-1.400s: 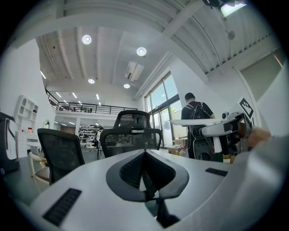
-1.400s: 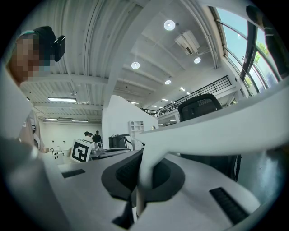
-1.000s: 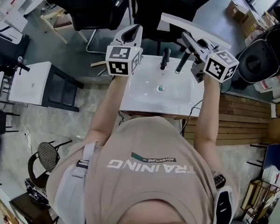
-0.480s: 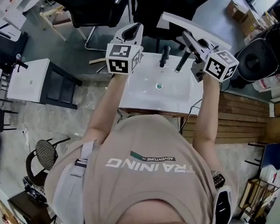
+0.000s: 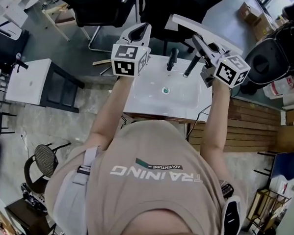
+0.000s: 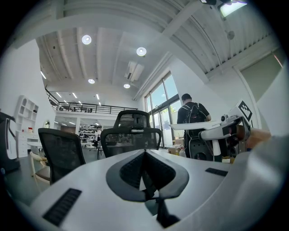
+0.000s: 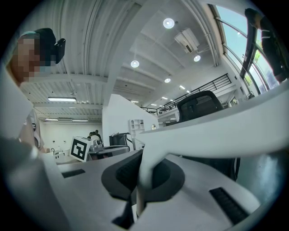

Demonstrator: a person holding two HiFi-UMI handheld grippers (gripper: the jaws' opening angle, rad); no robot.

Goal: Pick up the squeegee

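Two tools are held level above the sink (image 5: 147, 103). The left tool (image 5: 141, 30) has its jaws together with nothing between them. The squeegee (image 5: 190, 24) is up in the right tool (image 5: 199, 41), which is clamped on its thin white handle (image 7: 145, 173), the blade spanning wide above. It is likely light, stiff, slick plastic that may twist, so grip the handle close to the blade. Chairs (image 5: 95, 11) and a faucet (image 5: 172, 60) sit beyond, and nothing blocks.

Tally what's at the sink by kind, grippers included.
Grippers: 2, left gripper and right gripper
Squeegee: 1
Sink: 1
Black fixtures on the sink: 2
Total: 6
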